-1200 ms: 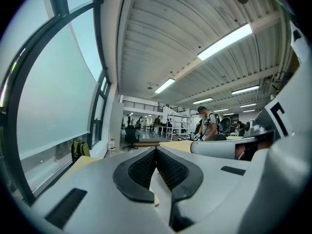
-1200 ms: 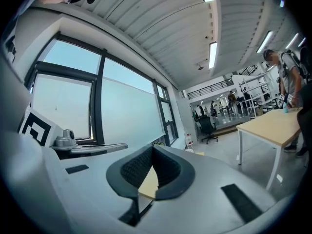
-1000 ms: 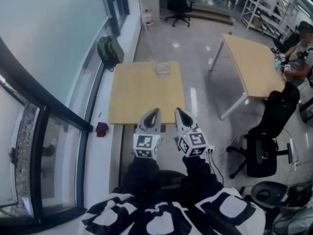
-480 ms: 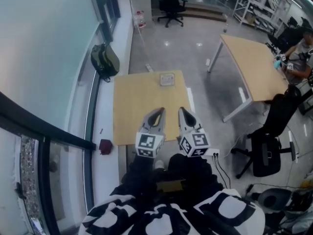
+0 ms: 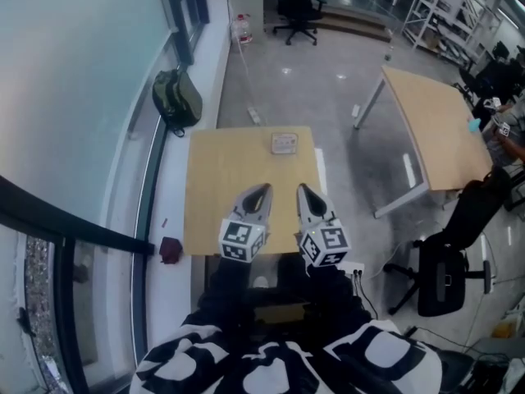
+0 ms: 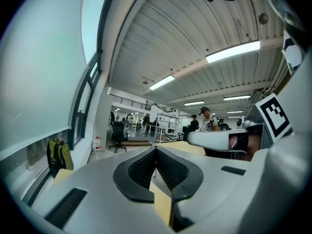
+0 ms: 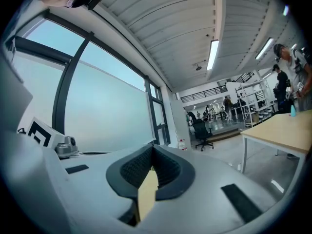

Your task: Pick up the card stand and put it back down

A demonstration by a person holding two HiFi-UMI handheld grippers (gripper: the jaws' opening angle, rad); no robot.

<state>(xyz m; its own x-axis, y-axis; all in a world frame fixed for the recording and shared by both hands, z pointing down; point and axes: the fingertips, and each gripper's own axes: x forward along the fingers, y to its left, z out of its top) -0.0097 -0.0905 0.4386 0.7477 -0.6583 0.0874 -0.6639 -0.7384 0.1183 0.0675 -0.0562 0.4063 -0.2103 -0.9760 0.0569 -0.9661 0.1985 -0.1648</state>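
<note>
Head view shows both grippers held level and side by side over the near edge of a wooden table [image 5: 213, 187], the left gripper [image 5: 260, 190] and the right gripper [image 5: 304, 190] each with its jaws together and nothing between them. The card stand [image 5: 284, 144] sits flat on the table close to its far edge, well apart from both grippers and a little to the right of the middle. A green backpack [image 5: 176, 98] leans by the window wall beyond the table's left corner, a second table [image 5: 439, 134] stands off to the right, and a black office chair [image 5: 441, 271] is near it. Left gripper view has the left gripper [image 6: 156, 149] closed, its dark pads meeting at the tips, with only a strip of tabletop visible in the gap lower down; the backpack [image 6: 58, 154] is at the far left. Right gripper view has the right gripper [image 7: 152, 146] likewise closed tip to tip and empty, the second table [image 7: 282, 128] at the right edge.
</note>
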